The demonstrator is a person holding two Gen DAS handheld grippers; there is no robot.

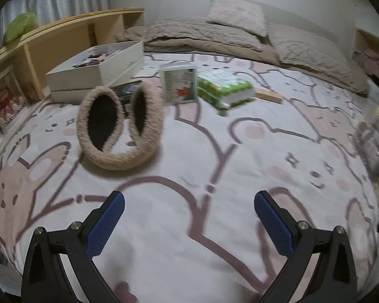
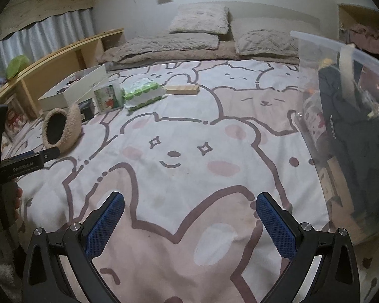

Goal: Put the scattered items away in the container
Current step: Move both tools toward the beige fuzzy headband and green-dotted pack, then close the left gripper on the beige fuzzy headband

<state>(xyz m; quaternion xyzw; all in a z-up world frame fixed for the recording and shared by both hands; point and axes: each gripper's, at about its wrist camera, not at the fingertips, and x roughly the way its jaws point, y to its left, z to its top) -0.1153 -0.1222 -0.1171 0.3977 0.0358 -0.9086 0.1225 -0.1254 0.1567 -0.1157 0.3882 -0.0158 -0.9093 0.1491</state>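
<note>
Flanking earmuffs [image 1: 120, 128]: white box [image 1: 98, 72], carton [image 1: 180, 84].

Surface: bed with bear-print sheet [image 2: 179, 136]
Far end: folded beige blanket [image 1: 194, 35], 2 pillows
Left side: fluffy earmuffs [image 1: 118, 123], white box [image 1: 96, 73]
Middle: carton [image 1: 180, 85], green pack [image 1: 224, 88], wooden block [image 1: 269, 95]
Right side: clear container [image 2: 346, 136]

Right gripper [image 2: 189, 209], jaws spread, hovers beside clear container [image 2: 315, 45].
</note>
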